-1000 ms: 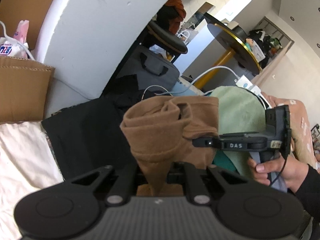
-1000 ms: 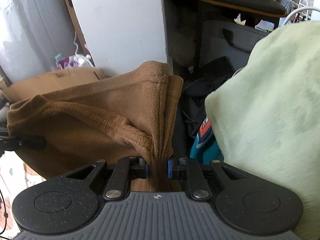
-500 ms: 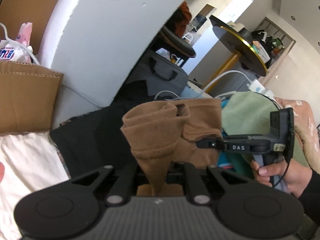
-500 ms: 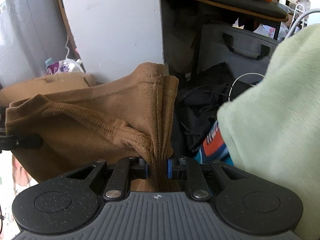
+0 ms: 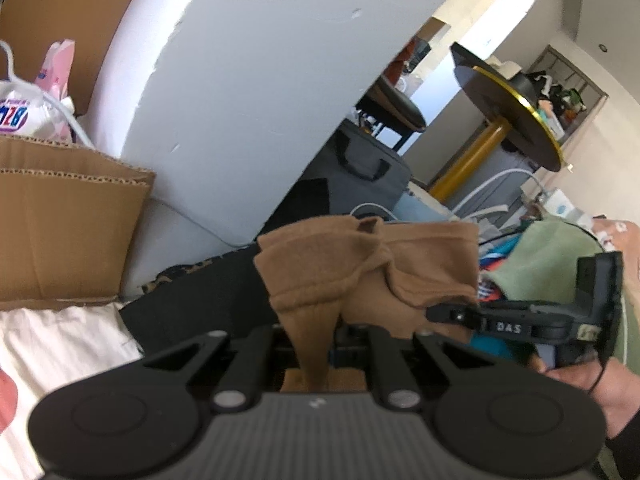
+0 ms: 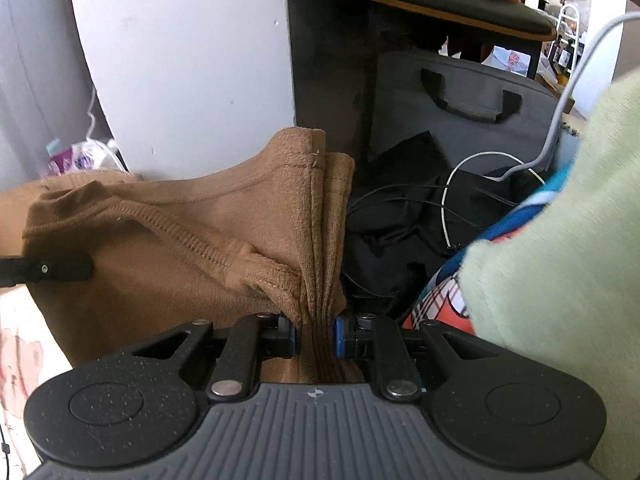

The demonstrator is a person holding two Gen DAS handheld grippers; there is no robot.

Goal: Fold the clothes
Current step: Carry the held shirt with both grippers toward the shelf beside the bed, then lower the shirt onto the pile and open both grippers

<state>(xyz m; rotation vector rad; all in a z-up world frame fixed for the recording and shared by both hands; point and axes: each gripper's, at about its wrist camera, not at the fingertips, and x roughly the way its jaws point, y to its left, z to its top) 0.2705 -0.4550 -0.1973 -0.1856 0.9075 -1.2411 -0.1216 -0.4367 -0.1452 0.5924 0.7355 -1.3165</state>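
A brown knit garment [image 5: 360, 268] hangs in the air, stretched between both grippers. My left gripper [image 5: 312, 344] is shut on one bunched corner of it. In the right wrist view my right gripper [image 6: 316, 334] is shut on a thick bunch of the same brown garment [image 6: 192, 240], blue pads pressing both sides. The right gripper [image 5: 452, 314] also shows in the left wrist view, held by a hand [image 5: 592, 388] at the right. One finger [image 6: 48, 270] of the left gripper shows at the left edge of the right wrist view.
Below lie a black cloth [image 5: 192, 304], a white sheet [image 5: 60, 344] and a pale green garment [image 6: 560, 248] over a colourful one [image 6: 444, 296]. A cardboard box [image 5: 64, 220], white pillar [image 5: 248, 92], grey bag [image 6: 460, 96], white cable [image 6: 448, 200] and round table [image 5: 504, 108] stand behind.
Both grippers have moved down and across with the brown garment still held taut between them. The cardboard box and black cloth loom nearer in the left wrist view; the green garment has slid right.
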